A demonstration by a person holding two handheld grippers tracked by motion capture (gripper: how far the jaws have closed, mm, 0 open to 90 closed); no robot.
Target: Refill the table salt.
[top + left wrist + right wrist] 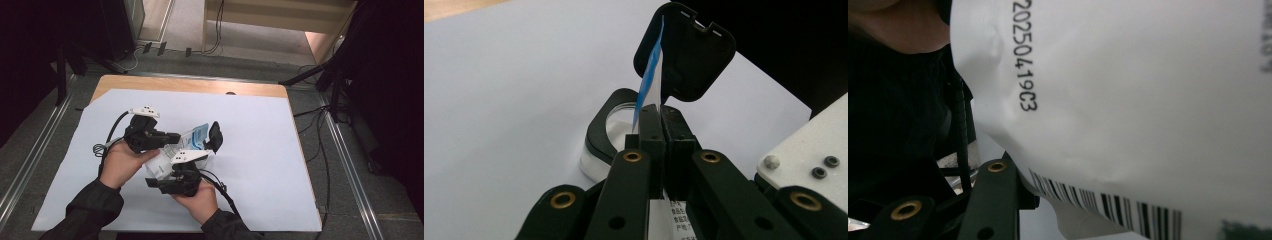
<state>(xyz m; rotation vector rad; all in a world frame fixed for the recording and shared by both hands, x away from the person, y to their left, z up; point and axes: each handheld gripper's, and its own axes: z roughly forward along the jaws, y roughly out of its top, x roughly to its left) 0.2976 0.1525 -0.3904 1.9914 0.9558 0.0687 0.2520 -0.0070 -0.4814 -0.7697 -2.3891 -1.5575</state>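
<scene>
A white and blue packet (pixel 194 136) hangs above the table between my two grippers. My left gripper (pixel 174 138) comes in from the left; in the left gripper view its jaws (pixel 659 114) are pressed together on the packet's thin edge (pixel 650 75). My right gripper (pixel 159 175) holds the packet's lower white part from below. In the right gripper view the packet's printed back with a barcode (pixel 1128 100) sits close to the camera beside one black finger (pixel 993 200). Just behind the packet stands a small clear tub (pixel 599 137) with its black lid (pixel 689 55) flipped up.
A large white sheet (pixel 260 165) covers the wooden table (pixel 200 85), with free room on the right half. Cables (pixel 220 192) trail from both grippers toward the person. Dark stands and floor cables surround the table.
</scene>
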